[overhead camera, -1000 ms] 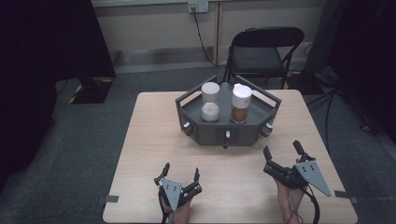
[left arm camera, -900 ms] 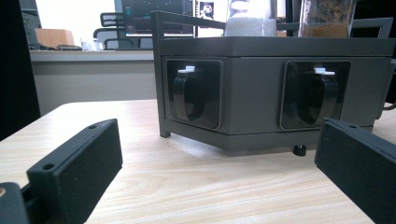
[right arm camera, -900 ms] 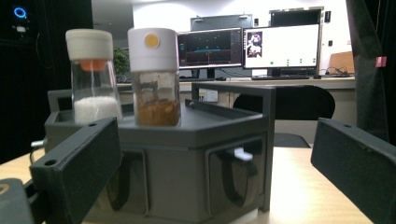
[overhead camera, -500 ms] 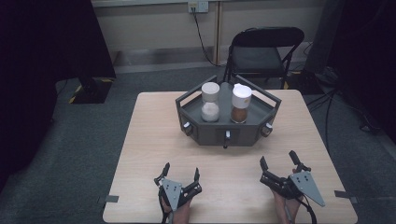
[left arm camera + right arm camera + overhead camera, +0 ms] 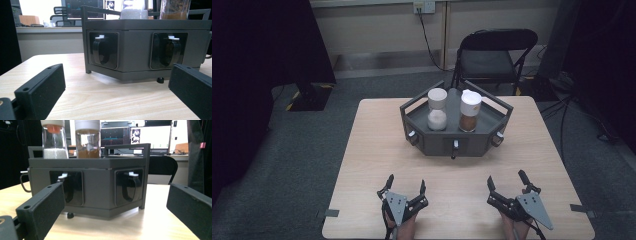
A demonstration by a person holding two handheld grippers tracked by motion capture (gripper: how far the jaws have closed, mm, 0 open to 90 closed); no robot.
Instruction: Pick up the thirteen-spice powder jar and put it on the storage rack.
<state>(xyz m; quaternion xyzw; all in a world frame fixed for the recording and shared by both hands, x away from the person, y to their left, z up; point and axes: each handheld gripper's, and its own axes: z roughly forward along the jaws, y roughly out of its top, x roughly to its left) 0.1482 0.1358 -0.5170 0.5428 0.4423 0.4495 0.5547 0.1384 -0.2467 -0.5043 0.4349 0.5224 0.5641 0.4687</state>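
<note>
A dark grey hexagonal rack (image 5: 482,140) stands at the middle back of the wooden table (image 5: 372,150). On it stand two clear jars with white lids: one of white powder (image 5: 437,110) at the left, one of brown powder (image 5: 469,111) at the right. Small handles (image 5: 101,51) sit in recesses on the rack's side faces (image 5: 130,185). My left gripper (image 5: 404,189) rests open near the front edge, left of centre. My right gripper (image 5: 507,183) rests open at the front right. Both point toward the rack with nothing between their jaws.
A black folding chair (image 5: 494,55) stands behind the table. Black curtains hang at both sides. Tape marks (image 5: 579,207) lie by the table's front corners. Bare tabletop lies between the grippers and the rack.
My right gripper has drawn back toward the front edge and slightly left, settling low on the table. The left gripper has stayed where it was.
</note>
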